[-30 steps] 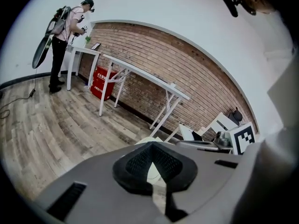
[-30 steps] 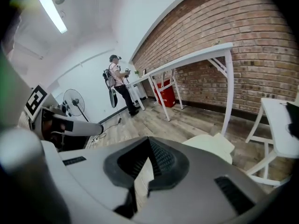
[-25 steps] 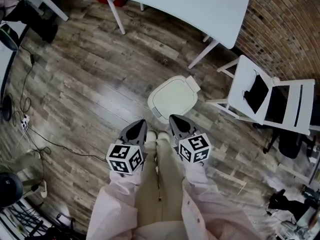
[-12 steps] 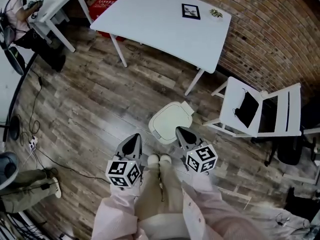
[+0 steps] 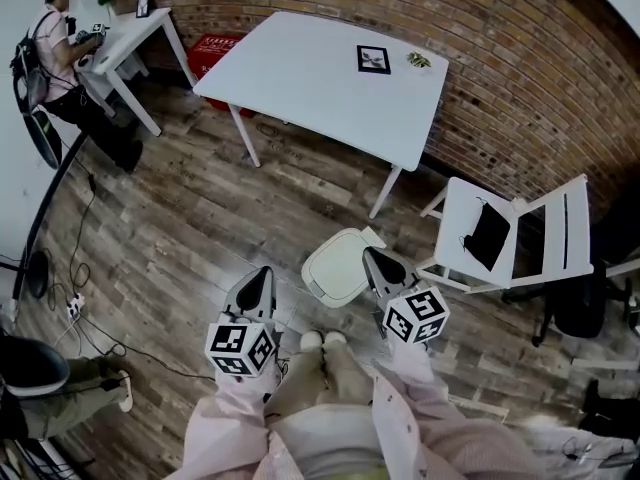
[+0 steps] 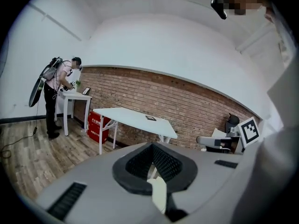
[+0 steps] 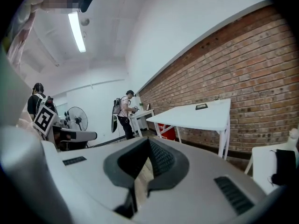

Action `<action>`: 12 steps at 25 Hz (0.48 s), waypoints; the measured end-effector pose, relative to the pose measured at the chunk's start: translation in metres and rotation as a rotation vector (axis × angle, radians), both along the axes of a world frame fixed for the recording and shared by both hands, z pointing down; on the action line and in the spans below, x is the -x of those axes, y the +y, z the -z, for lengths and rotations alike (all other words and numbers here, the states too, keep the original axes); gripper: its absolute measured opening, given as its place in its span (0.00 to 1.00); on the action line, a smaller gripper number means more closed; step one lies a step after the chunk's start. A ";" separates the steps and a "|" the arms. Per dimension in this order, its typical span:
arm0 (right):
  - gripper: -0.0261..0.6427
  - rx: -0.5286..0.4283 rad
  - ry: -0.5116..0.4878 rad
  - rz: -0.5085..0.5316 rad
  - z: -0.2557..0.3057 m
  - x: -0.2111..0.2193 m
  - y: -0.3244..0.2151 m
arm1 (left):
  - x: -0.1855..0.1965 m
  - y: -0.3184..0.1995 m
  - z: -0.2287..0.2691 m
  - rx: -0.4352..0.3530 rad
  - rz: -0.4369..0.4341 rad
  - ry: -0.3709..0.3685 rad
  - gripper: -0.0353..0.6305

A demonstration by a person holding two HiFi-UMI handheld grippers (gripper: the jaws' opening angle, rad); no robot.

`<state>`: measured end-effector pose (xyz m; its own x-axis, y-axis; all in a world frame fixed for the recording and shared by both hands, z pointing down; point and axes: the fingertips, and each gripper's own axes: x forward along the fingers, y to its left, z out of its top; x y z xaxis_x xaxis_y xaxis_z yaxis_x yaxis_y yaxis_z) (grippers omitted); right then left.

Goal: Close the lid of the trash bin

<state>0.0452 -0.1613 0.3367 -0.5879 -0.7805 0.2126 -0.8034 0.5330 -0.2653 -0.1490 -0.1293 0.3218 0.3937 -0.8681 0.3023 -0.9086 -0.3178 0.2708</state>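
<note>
- Since the lid (image 5: pixel 345 260) lies flat over the white trash bin (image 5: pixel 322 280) in the head view, I'd call the close done; no gap shows along its rim
- bin stands on the wood floor (image 5: pixel 180 228), just ahead of the person's shoes (image 5: pixel 322 339); in the head view it sits between the two gripper tips
- left gripper (image 5: pixel 260 276): jaws together, nothing in them; right gripper (image 5: pixel 375 258): same, closed and empty
- what's left, as I judge it: nothing but a check that the lid is fully seated
- hard to tell: bin body is almost all hidden under the lid from this steep angle, so seating or latch can't be confirmed
- small tab (image 5: pixel 372 236) at the bin's far edge: hinge or pedal, can't say which
- right gripper's tip overlaps the bin's edge in the head view; touching or above it, can't read from there
- neither gripper view shows the bin; both look out across the room at the brick wall
</note>
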 end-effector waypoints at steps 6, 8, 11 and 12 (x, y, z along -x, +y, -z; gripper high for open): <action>0.04 -0.076 -0.005 0.002 0.039 -0.007 -0.007 | 0.011 -0.009 0.037 -0.080 0.028 -0.022 0.04; 0.04 -0.104 0.002 -0.007 0.050 -0.009 -0.007 | 0.017 -0.011 0.048 -0.108 0.036 -0.036 0.04; 0.04 -0.147 0.004 -0.020 0.067 -0.012 -0.013 | 0.027 -0.016 0.061 -0.143 0.054 -0.055 0.04; 0.04 -0.159 0.003 -0.023 0.072 -0.012 -0.015 | 0.030 -0.017 0.065 -0.152 0.060 -0.057 0.04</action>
